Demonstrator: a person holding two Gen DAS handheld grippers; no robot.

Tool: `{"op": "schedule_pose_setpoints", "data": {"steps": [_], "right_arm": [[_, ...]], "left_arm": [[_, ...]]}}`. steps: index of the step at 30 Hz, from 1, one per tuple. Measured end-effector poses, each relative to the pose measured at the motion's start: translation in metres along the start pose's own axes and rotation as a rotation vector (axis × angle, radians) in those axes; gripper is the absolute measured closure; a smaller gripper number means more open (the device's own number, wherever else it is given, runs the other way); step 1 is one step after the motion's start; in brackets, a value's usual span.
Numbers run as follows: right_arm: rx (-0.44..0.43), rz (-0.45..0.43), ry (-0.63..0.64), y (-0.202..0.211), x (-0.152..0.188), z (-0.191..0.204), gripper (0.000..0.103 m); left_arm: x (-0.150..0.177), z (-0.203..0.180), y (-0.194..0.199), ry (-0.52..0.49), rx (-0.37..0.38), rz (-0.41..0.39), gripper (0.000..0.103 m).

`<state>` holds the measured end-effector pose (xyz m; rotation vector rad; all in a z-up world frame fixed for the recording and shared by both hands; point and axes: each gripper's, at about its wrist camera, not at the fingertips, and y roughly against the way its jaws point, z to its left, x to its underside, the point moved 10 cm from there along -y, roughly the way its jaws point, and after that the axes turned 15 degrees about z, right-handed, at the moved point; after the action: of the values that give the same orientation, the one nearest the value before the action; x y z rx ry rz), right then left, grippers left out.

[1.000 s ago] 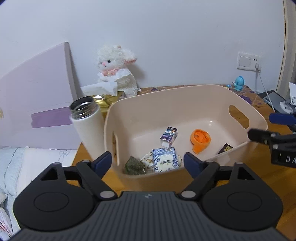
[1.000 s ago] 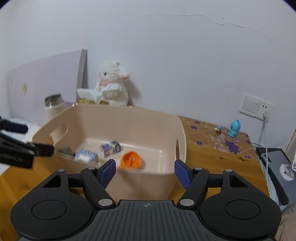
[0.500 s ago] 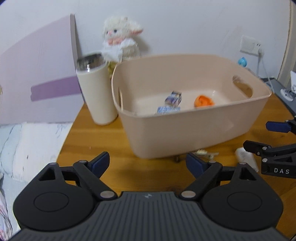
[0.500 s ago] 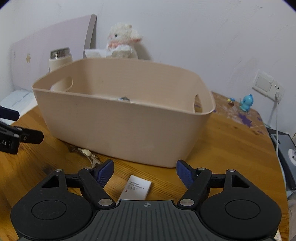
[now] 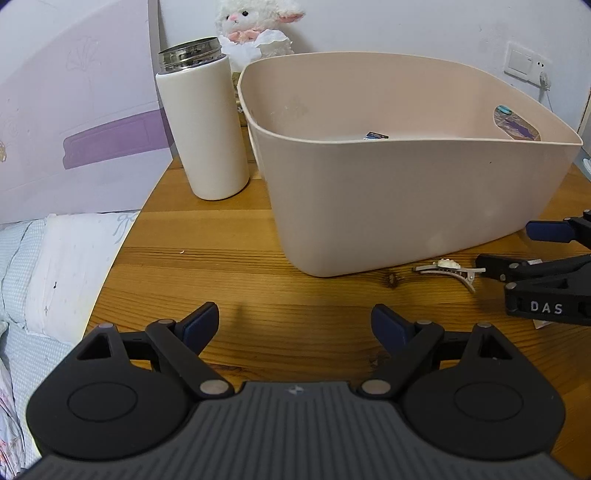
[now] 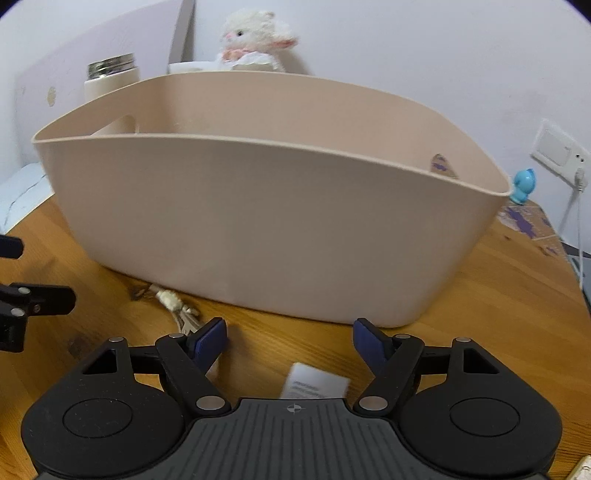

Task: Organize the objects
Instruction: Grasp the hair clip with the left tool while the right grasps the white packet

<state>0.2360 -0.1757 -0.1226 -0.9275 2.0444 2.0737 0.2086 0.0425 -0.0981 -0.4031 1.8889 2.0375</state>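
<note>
A beige plastic bin (image 5: 406,192) stands on the wooden table (image 5: 221,273); it also fills the right wrist view (image 6: 258,229). A metal hair clip (image 5: 448,268) with a cream ornament lies in front of the bin, seen too in the right wrist view (image 6: 173,304). A small white card (image 6: 314,384) lies between my right gripper's fingers. My left gripper (image 5: 293,328) is open and empty, low over the table. My right gripper (image 6: 290,338) is open and empty, close to the clip; it shows in the left wrist view (image 5: 517,251).
A white thermos (image 5: 203,122) without a lid stands left of the bin. A plush lamb (image 5: 255,29) sits behind it by the wall. A purple-striped board (image 5: 74,122) leans at left, bedding (image 5: 48,266) lies beyond the table's edge. A blue figurine (image 6: 522,184) stands at right.
Both grippers have dropped from above the bin down to table height in front of it. The bin's contents are now mostly hidden behind its wall; the clip and card have come into view.
</note>
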Motion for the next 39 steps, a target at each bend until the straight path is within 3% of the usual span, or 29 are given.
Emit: {"op": "schedule_pose_setpoints", "data": {"steps": [9, 15, 19, 24, 27, 33, 35, 37, 39], "right_arm": [[-0.066, -0.006, 0.085, 0.013, 0.012, 0.035, 0.025], [-0.013, -0.046, 0.036, 0.036, 0.024, 0.006, 0.024], [0.017, -0.021, 0.014, 0.032, 0.037, -0.016, 0.023], [-0.012, -0.001, -0.037, 0.019, 0.046, -0.027, 0.024], [-0.035, 0.001, -0.039, 0.017, 0.048, -0.026, 0.032], [-0.064, -0.016, -0.010, 0.021, 0.049, -0.013, 0.073], [-0.051, -0.026, 0.005, 0.022, 0.051, -0.010, 0.074], [-0.057, -0.026, 0.007, 0.024, 0.053, -0.007, 0.075], [-0.060, -0.025, 0.007, 0.027, 0.056, -0.007, 0.075]], "left_arm": [[0.001, 0.002, 0.007, 0.008, 0.006, -0.018, 0.013], [0.000, -0.008, 0.010, 0.012, 0.038, -0.025, 0.013], [-0.002, -0.027, 0.010, 0.013, 0.116, -0.042, 0.013], [-0.005, -0.052, 0.001, 0.007, 0.161, -0.035, 0.013], [-0.005, -0.061, -0.011, -0.019, 0.147, -0.007, 0.014], [0.000, -0.067, -0.015, -0.058, 0.143, 0.003, 0.032], [0.001, -0.069, -0.013, -0.062, 0.150, 0.000, 0.041], [0.002, -0.069, -0.011, -0.068, 0.131, -0.006, 0.070], [0.003, -0.071, -0.009, -0.067, 0.148, -0.001, 0.077]]}}
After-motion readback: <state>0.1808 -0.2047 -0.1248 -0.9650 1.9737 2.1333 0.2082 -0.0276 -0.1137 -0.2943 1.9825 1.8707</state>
